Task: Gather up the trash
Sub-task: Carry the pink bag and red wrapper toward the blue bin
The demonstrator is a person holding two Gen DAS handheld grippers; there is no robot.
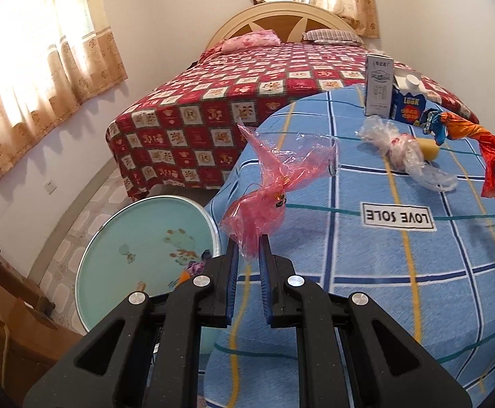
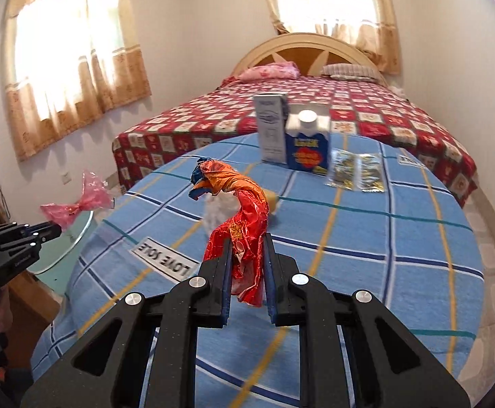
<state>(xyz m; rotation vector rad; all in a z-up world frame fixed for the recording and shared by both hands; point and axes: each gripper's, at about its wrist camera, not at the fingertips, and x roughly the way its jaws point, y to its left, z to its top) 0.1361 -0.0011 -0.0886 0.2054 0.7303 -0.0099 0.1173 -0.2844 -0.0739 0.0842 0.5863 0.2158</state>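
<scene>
Small flat foil sachets [image 2: 356,170] beside blue carton [image 2: 308,151]: blurred, print unreadable. Crumpled clear plastic bag [image 2: 217,212] mostly hidden behind red-orange foil wrapper [image 2: 244,210].

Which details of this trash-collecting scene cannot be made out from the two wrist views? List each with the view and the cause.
- Yellow object: mostly hidden behind the clear plastic bag in the left wrist view, and behind the red-orange wrapper in the right.
- Print on the foil packets: motion-blurred, right wrist view.
- Small items in the teal basin: partly covered by the left tool holding the pink wrapper.
- Right tool: cut off by the edge in the left view.
</scene>
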